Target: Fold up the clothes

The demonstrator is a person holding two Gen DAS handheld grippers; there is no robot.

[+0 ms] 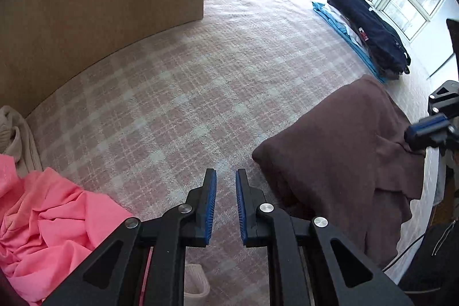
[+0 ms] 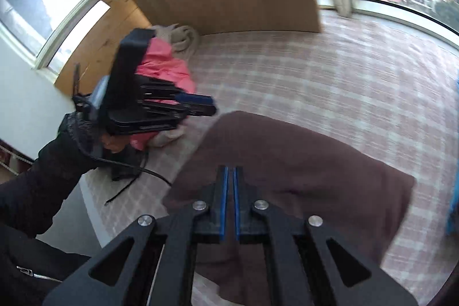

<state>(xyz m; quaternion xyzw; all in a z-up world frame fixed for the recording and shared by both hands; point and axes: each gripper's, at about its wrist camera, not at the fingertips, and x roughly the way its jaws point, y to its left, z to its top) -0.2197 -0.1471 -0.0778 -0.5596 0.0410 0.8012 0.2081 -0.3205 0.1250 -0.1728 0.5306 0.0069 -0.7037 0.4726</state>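
A brown garment (image 1: pixel 330 139) lies folded on the pink plaid cover (image 1: pixel 172 105), at the right in the left wrist view. My left gripper (image 1: pixel 225 171) hovers over bare cover just left of it, its blue pads a narrow gap apart with nothing between them. My right gripper (image 2: pixel 230 167) is shut above the brown garment (image 2: pixel 301 162). Seen from the left wrist, the right gripper (image 1: pixel 410 134) sits at the garment's right edge; whether cloth is pinched is unclear. A hand in a black sleeve (image 2: pixel 43 177) holds the left gripper (image 2: pixel 212 105).
A crumpled pink garment (image 1: pixel 43 208) and a beige one (image 1: pixel 11 128) lie at the left by a wooden panel (image 1: pixel 100 5). A stack of folded clothes (image 1: pixel 367 27), dark navy on top, sits by the window. A black cable (image 2: pixel 137 169) trails off the cover's edge.
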